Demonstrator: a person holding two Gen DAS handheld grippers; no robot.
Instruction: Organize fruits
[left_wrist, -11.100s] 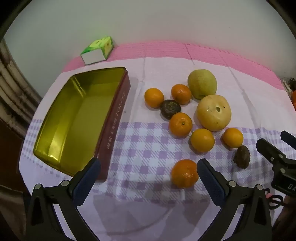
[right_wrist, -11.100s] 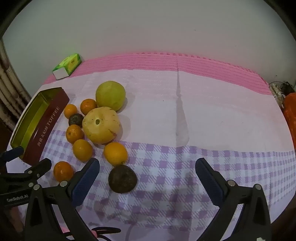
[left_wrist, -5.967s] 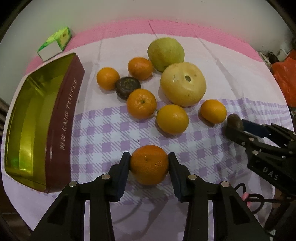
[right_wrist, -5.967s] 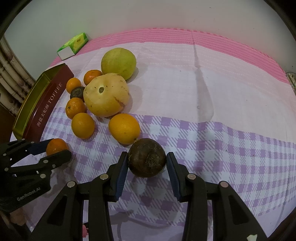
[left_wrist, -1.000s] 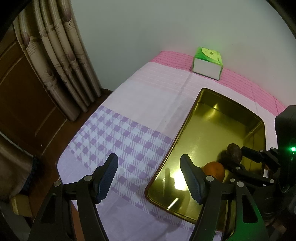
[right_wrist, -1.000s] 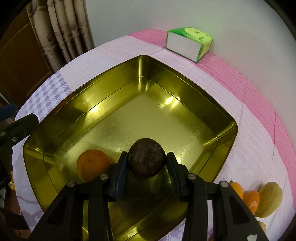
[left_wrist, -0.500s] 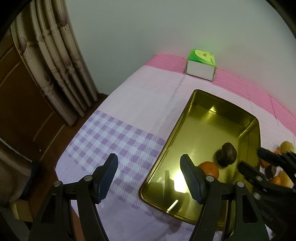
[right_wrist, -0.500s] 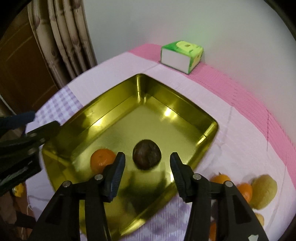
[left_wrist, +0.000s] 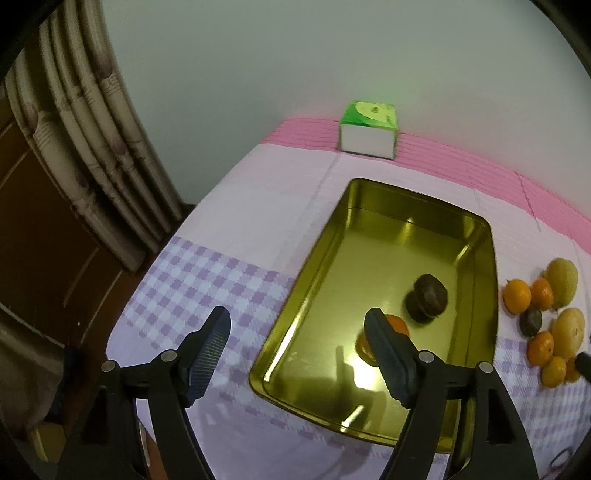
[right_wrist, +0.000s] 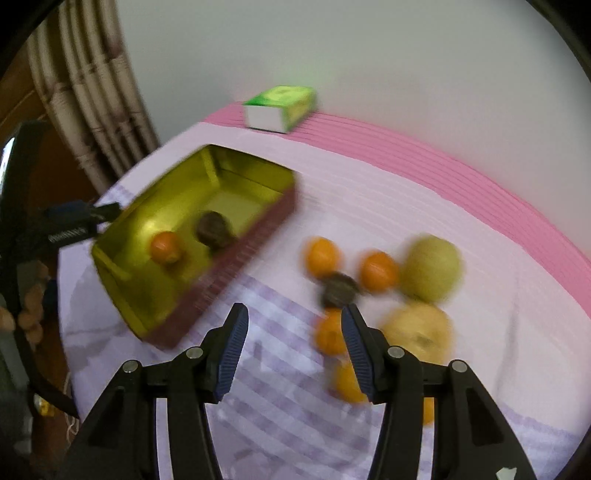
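Gold tin (left_wrist: 325, 254) sits centre-right of the left wrist view, on the cloth-covered desk (left_wrist: 236, 229). Two fruits lie on its floor: one orange (left_wrist: 397, 323), partly behind the tong finger, and one dark brown fruit (left_wrist: 428, 297) just up and right of it.

A second ago the right tongs (right_wrist: 291, 347) were clamped on that dark fruit inside the tin. Their jaws have just been opening; now they stand moderately apart with nothing between them, the fruit left lying in the tin. The right wrist view has swung off the tin, which now sits at left (right_wrist: 255, 240); the frame is motion-blurred.

Left tongs (left_wrist: 297, 350) hold nothing either. Jaws have just been opening and stand wide, hovering over the tin's near-left edge.

Remaining pile, right edge of the left wrist view: small oranges (left_wrist: 517, 295), a second dark fruit (left_wrist: 530, 322), two large yellow-green fruits (left_wrist: 561, 278).

Judgement: two fruits are stowed and most of the pile is still out. The right tongs look headed for the pile, though no target can be told from the blur.
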